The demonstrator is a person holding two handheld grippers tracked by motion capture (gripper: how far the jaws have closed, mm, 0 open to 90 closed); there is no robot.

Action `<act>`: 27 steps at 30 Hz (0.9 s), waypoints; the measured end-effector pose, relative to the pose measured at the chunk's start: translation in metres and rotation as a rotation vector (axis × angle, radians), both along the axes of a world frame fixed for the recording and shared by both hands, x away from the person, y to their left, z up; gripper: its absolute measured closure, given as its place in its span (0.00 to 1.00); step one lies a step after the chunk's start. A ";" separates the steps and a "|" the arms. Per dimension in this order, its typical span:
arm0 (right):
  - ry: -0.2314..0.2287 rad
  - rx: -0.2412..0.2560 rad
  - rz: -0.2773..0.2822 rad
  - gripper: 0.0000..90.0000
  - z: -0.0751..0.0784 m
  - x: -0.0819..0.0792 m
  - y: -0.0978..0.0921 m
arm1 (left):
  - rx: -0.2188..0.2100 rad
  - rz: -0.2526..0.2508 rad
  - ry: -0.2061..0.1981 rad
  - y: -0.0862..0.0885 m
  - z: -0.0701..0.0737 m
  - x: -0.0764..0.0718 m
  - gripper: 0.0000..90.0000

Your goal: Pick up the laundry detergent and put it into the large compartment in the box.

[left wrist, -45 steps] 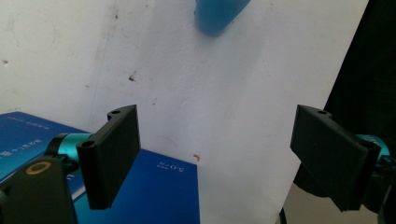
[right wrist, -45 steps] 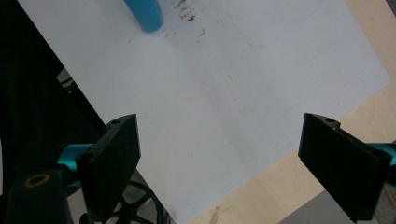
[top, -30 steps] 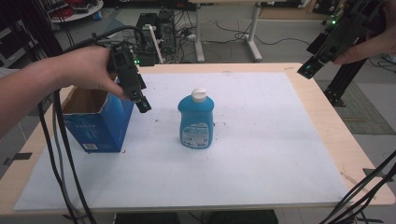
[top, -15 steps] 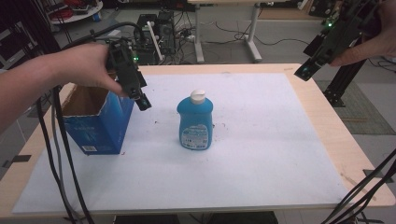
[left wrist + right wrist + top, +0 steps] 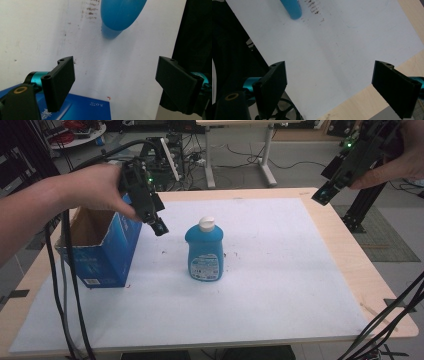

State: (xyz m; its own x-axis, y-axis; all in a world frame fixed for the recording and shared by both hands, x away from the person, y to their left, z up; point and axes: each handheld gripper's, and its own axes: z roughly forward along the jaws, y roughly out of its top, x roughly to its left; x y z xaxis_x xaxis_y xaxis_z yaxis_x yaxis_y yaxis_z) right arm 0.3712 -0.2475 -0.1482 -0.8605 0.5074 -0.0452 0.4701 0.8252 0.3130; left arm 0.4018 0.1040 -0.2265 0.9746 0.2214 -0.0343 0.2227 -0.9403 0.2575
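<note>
While both jaws gape wide and empty, a blue plastic soap bottle [image 5: 205, 249] stands mid-surface.
Left hand-held gripper [image 5: 159, 226] hovers between open blue cardboard box [image 5: 100, 251] and bottle; right hand-held gripper [image 5: 321, 196] hangs far right, well apart.

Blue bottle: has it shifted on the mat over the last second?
Yes, slightly: the blue bottle now stands a little nearer the open blue box, leftward in the high view.

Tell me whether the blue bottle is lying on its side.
No, the blue bottle stands upright on the white mat, its white cap pointing up, beside the open blue box.
</note>
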 end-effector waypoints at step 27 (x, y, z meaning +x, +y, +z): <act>0.001 0.007 -0.001 0.13 -0.004 -0.007 -0.004 | 0.028 -0.105 -0.004 -0.066 -0.016 0.003 0.18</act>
